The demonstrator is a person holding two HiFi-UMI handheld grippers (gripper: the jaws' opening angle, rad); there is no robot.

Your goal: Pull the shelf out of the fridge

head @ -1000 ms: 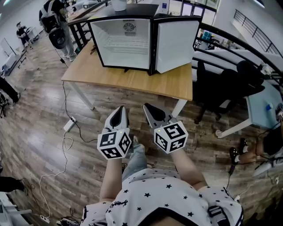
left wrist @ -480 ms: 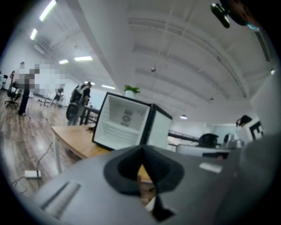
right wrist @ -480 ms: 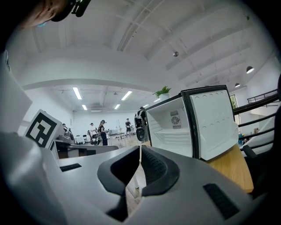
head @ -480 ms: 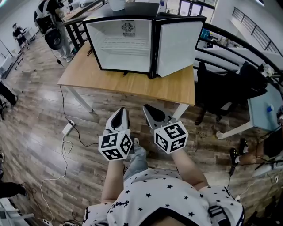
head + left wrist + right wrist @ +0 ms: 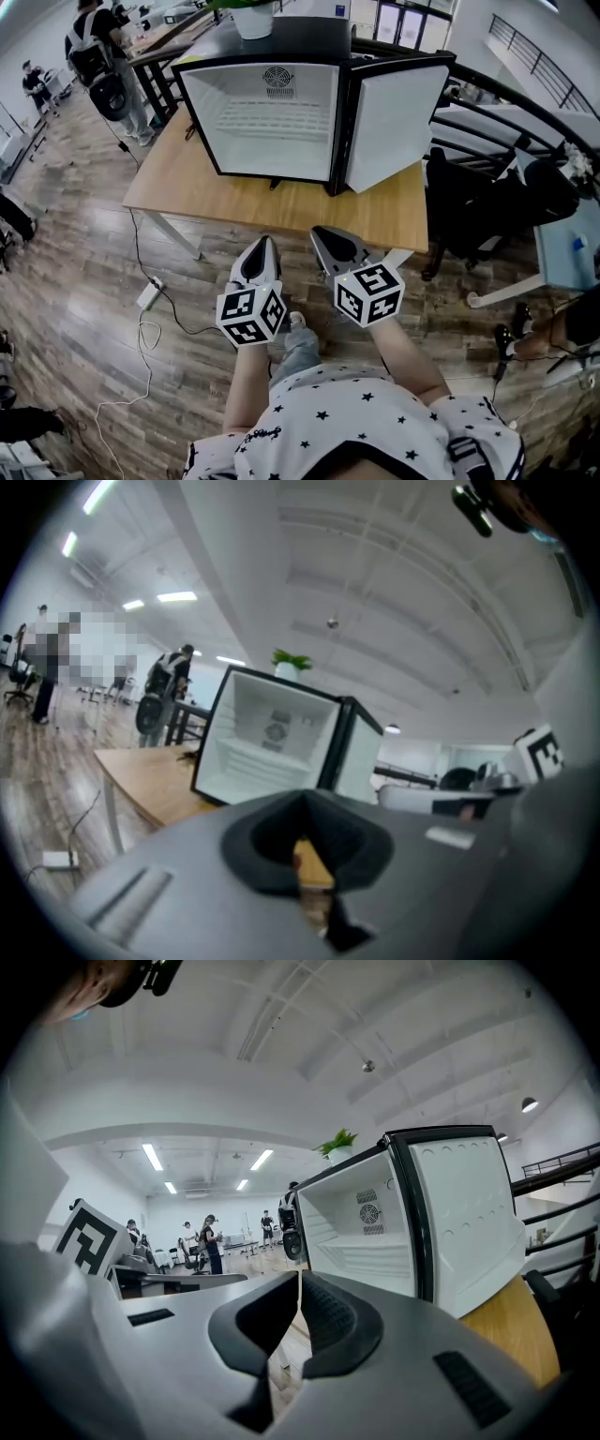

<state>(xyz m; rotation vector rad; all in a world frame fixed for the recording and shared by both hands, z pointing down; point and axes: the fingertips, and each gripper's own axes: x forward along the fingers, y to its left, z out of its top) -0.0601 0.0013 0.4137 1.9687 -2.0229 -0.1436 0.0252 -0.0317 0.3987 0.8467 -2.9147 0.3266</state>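
A small black fridge (image 5: 272, 94) stands on a wooden table (image 5: 225, 192) with its door (image 5: 394, 117) swung open to the right. Inside the white interior, a white wire shelf (image 5: 272, 114) sits at mid height; it also shows in the left gripper view (image 5: 251, 755) and the right gripper view (image 5: 367, 1256). My left gripper (image 5: 262, 253) and right gripper (image 5: 328, 242) hover side by side over the floor, short of the table's near edge. Both point toward the fridge. Both are shut with nothing between their pads, left (image 5: 305, 803) and right (image 5: 299, 1281).
A potted plant (image 5: 253, 17) stands on the fridge top. A black office chair (image 5: 469, 211) is right of the table. A power strip (image 5: 150, 292) and cables lie on the wooden floor at the left. People stand at the far left (image 5: 94, 56).
The fridge and table have come closer and look larger in the head view. Both grippers keep the same pose, side by side and shut.
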